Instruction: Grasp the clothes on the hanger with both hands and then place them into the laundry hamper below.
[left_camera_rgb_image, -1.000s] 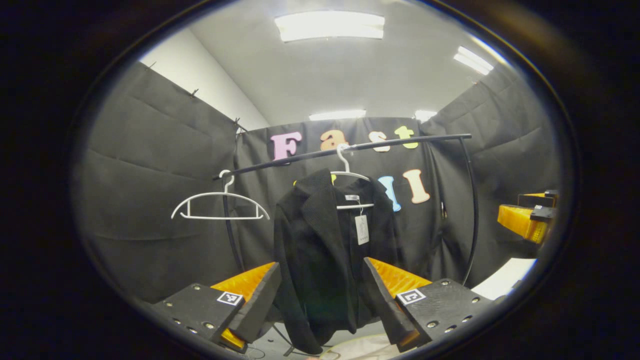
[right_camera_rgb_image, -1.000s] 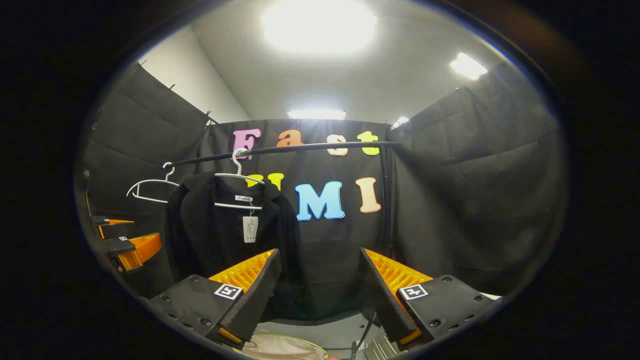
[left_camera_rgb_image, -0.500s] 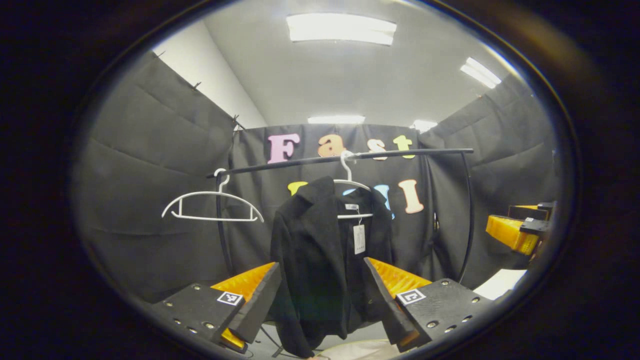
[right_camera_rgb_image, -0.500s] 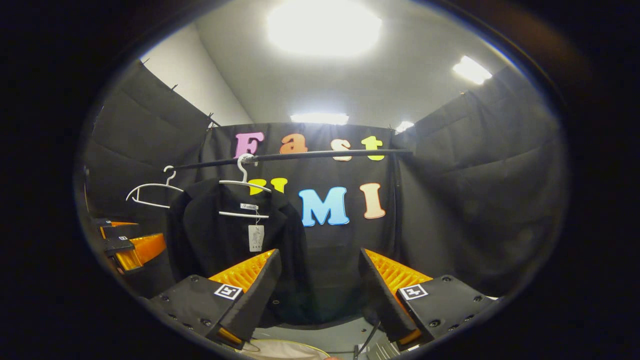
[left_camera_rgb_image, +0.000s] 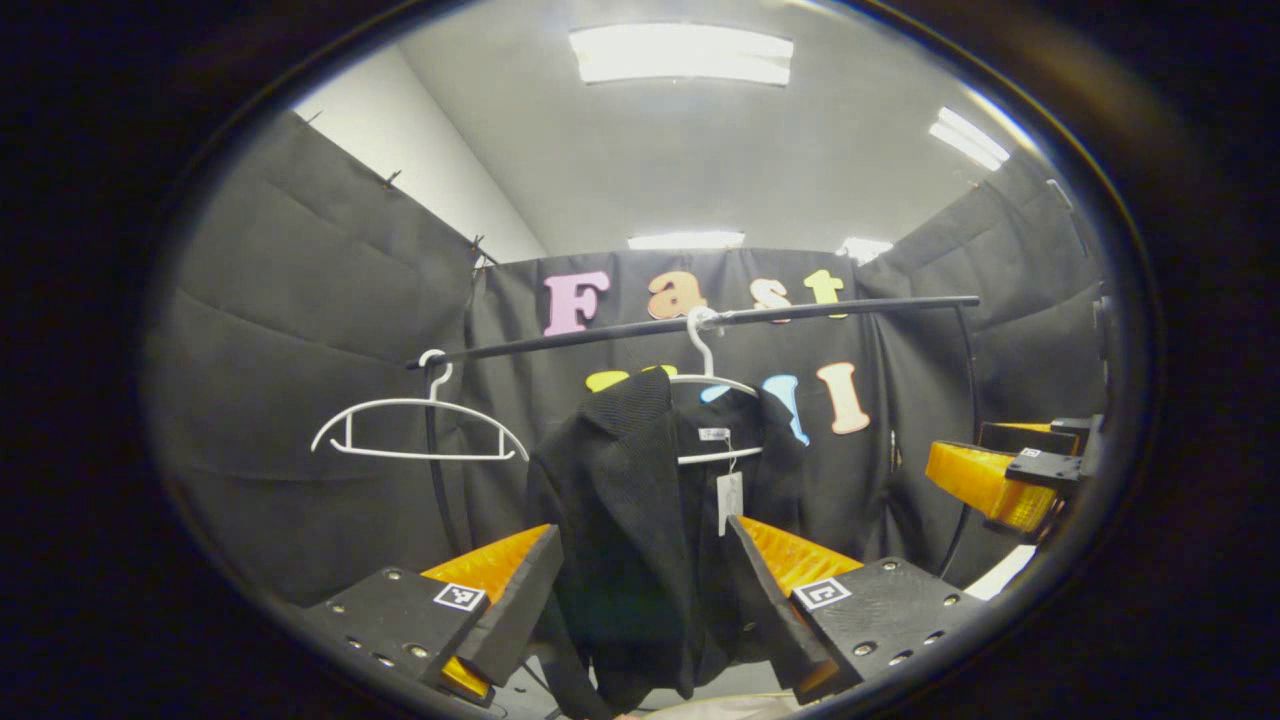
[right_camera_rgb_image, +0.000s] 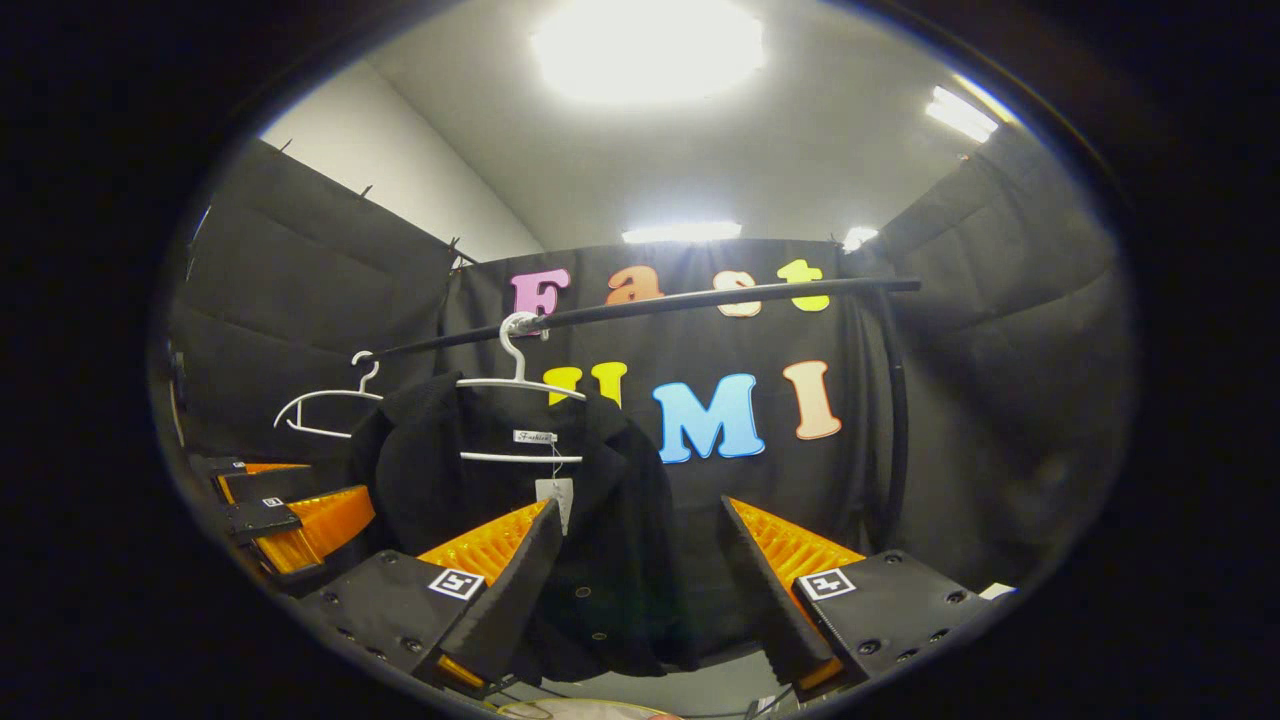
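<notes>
Both grippers up in front of the hanging jacket, nothing grasped.

I see the black jacket (left_camera_rgb_image: 640, 540) on a white hanger (left_camera_rgb_image: 715, 385) hooked over the rail (left_camera_rgb_image: 700, 323); an empty hanger (left_camera_rgb_image: 415, 430) hangs further left along the rail. My left gripper (left_camera_rgb_image: 640, 600) is spread wide, framing the jacket without touching it. My right gripper (right_camera_rgb_image: 640, 590) is equally wide, holding nothing, the jacket (right_camera_rgb_image: 510, 520) left of its centre.

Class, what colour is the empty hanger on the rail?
White; the empty hanger shows best in the left gripper view.
</notes>
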